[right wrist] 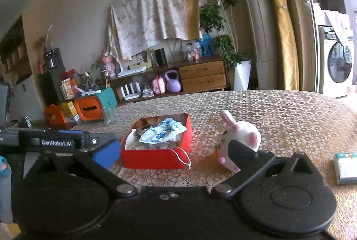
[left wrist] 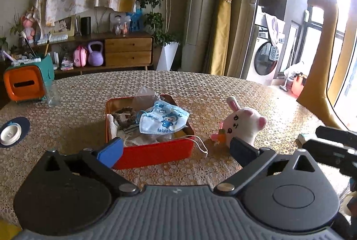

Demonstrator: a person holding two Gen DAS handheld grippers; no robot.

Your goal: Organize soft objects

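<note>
A red tin box (left wrist: 154,154) sits mid-table, filled with soft items. On top lies a white face mask with blue cartoon prints (left wrist: 164,120), and its ear loop (left wrist: 202,146) hangs over the front wall. To the right of the box stands a white and pink plush bunny (left wrist: 243,125) holding a carrot. My left gripper (left wrist: 176,150) is open in front of the box, with nothing between its blue pads. In the right wrist view, my right gripper (right wrist: 175,154) is also open and empty. It faces the same box (right wrist: 156,160), mask (right wrist: 162,136) and bunny (right wrist: 243,136).
An orange and teal tissue holder (left wrist: 24,86) and a glass (left wrist: 52,95) stand at the far left of the table. A white lid on a dark coaster (left wrist: 10,134) lies at the left. A tissue pack (right wrist: 347,167) lies to the right of the bunny.
</note>
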